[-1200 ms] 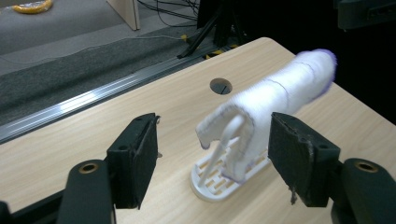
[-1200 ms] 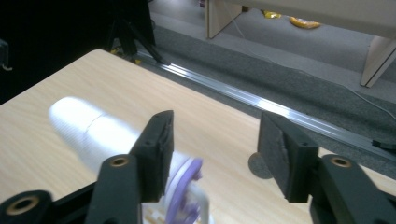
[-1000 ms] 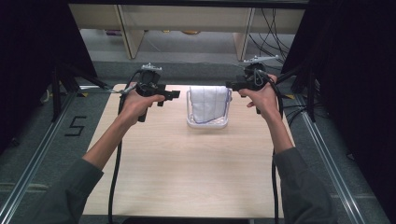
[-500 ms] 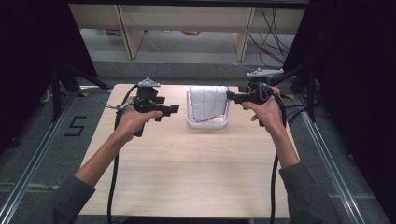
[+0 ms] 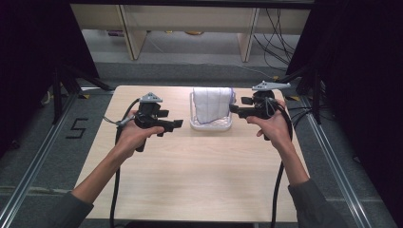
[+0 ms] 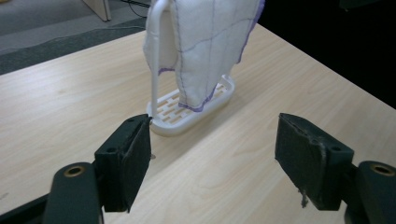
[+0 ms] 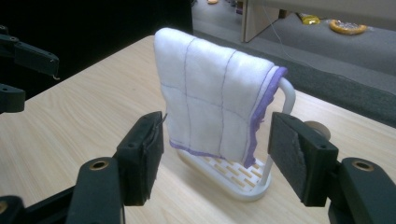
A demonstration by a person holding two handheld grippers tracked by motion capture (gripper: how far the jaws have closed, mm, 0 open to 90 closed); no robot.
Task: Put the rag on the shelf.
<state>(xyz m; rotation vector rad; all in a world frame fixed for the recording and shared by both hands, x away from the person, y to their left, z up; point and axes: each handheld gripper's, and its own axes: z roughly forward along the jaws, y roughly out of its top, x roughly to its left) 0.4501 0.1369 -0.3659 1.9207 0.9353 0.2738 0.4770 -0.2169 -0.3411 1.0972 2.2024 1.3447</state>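
Cloth (image 5: 212,104) draped over white rack (image 5: 211,125), pale wood table (image 5: 199,175); left gripper (image 5: 177,123), right gripper (image 5: 234,109) wide, empty.

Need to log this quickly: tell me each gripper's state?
Left gripper: open, holding nothing.
Right gripper: open, empty, cloth ahead.

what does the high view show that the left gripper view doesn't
High view alone: both forearms and hands, the left claw and right claw on either side of the rack, the trailing cables, the number marked on the floor, and the shelving legs beyond the table.

Left gripper view alone: close-up of its own claw's worn black pads, standing open with nothing between them, and the slotted base of the rack.

Both: the white cloth with purple edging draped over the white rack on the wooden table.
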